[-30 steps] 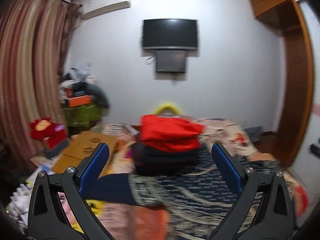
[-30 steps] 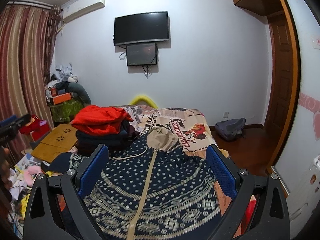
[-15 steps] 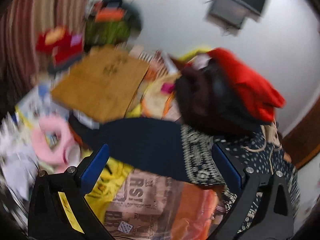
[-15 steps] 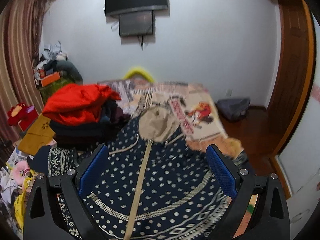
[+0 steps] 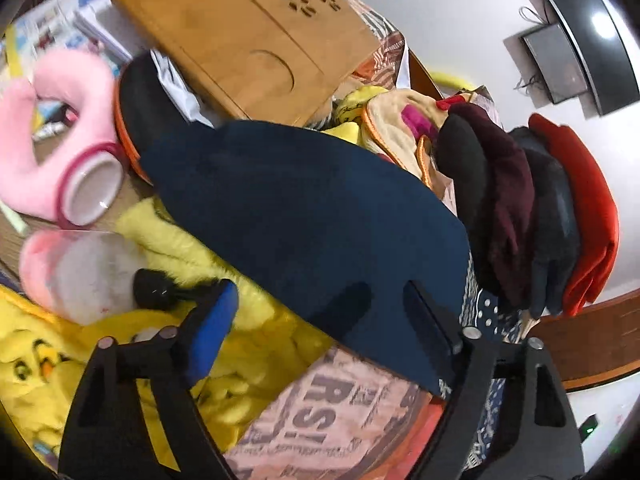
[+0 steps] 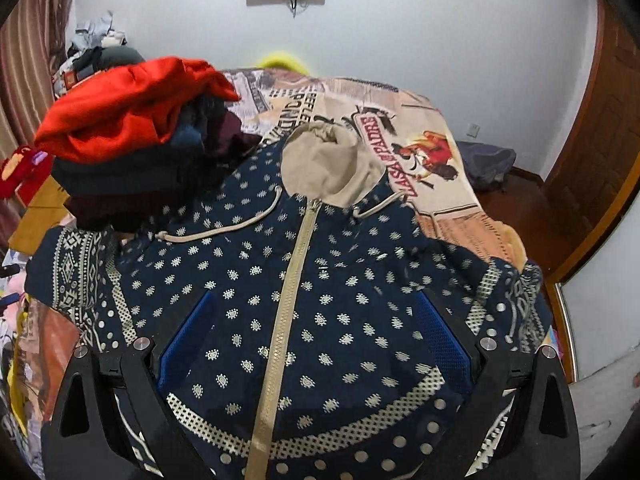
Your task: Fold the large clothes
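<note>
A navy patterned hoodie [image 6: 320, 280] is seen laid face up on the bed [image 6: 432, 128], zip running down the middle and beige hood [image 6: 324, 168] at the top. Compared with a second ago, the wall-mounted television has slid almost out of the top of the right wrist view, and the hoodie now fills most of that picture. The right gripper [image 6: 314, 336] is held spread wide over the lower front of the hoodie, nothing pinched between its blue pads.

In the left wrist view, the earlier level look across the room is replaced by a tilted, downward look at the plain navy sleeve [image 5: 304, 216] of the hoodie. The left gripper [image 5: 320, 312] is spread, its jaws having just been closing, with the sleeve end lying between them; contact with the pads cannot be told. A stack of folded clothes [image 6: 132, 140] topped in red is seen just beside the hoodie's shoulder, and a wooden board [image 5: 240, 36] lies beyond the sleeve.
</note>
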Demonstrator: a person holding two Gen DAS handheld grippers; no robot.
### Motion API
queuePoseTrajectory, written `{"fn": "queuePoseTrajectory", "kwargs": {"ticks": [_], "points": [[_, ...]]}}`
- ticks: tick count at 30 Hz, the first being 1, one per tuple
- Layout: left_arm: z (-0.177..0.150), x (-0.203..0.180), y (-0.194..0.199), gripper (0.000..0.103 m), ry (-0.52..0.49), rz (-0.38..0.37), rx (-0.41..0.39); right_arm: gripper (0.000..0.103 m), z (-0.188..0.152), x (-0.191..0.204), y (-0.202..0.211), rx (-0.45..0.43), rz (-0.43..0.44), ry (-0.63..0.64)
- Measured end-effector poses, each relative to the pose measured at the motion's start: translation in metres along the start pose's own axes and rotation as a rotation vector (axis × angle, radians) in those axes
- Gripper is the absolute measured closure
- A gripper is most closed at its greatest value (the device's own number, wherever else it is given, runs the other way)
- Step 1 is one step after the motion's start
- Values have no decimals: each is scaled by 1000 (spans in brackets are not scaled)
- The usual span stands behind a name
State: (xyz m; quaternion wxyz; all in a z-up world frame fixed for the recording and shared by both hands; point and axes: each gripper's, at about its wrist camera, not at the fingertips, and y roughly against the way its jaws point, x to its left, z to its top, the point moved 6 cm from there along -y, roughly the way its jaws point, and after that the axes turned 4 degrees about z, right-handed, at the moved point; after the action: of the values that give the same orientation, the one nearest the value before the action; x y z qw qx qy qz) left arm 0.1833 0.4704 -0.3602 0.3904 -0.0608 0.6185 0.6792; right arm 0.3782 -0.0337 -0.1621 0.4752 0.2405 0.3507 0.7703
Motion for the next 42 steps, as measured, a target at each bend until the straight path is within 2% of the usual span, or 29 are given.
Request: {"fn": "queuePoseTrajectory", "kwargs": {"ticks": [2,5,7,9,10,12,14,17,20,23,29,33,36,42], "points": [[2,1,-6,28,18,-11,2,6,1,0,-7,9,2,1],[8,5,-13,41,26,7,-13,6,0,3,-13,16,2,3],[12,2,-13,51,-1,42,-43,6,0,3,-15,22,-3,10],[15,-2,-9,71,-33,74,-75,6,-1,3,-17,27,-6,15],[16,-5,-7,75,-54,90,-88,6,-1,3,-17,29,-5,17],[16,-16,-1,93,-112,134,-115,6,-2,3,-17,31,-5,18],[18,-27,6,97,-165,187,-145,6,-2,2,-14,26,-4,17],[17,-54,28,98,-263,235,-224,6,-1,2,-6,11,4,14],[12,-95,60,98,-368,218,-315,6,1,1,5,-9,7,19],[2,-140,89,98,-465,175,-390,6,3,-1,16,-31,8,29],[-39,-241,135,98,-649,31,-491,6,4,-8,33,-67,21,38],[-82,-307,146,98,-776,-68,-491,6,4,-13,42,-80,30,46],[-115,-346,138,98,-847,-121,-449,6,3,-18,50,-93,36,52],[-185,-411,99,98,-1000,-154,-361,6,-1,-31,62,-118,45,55]]}}
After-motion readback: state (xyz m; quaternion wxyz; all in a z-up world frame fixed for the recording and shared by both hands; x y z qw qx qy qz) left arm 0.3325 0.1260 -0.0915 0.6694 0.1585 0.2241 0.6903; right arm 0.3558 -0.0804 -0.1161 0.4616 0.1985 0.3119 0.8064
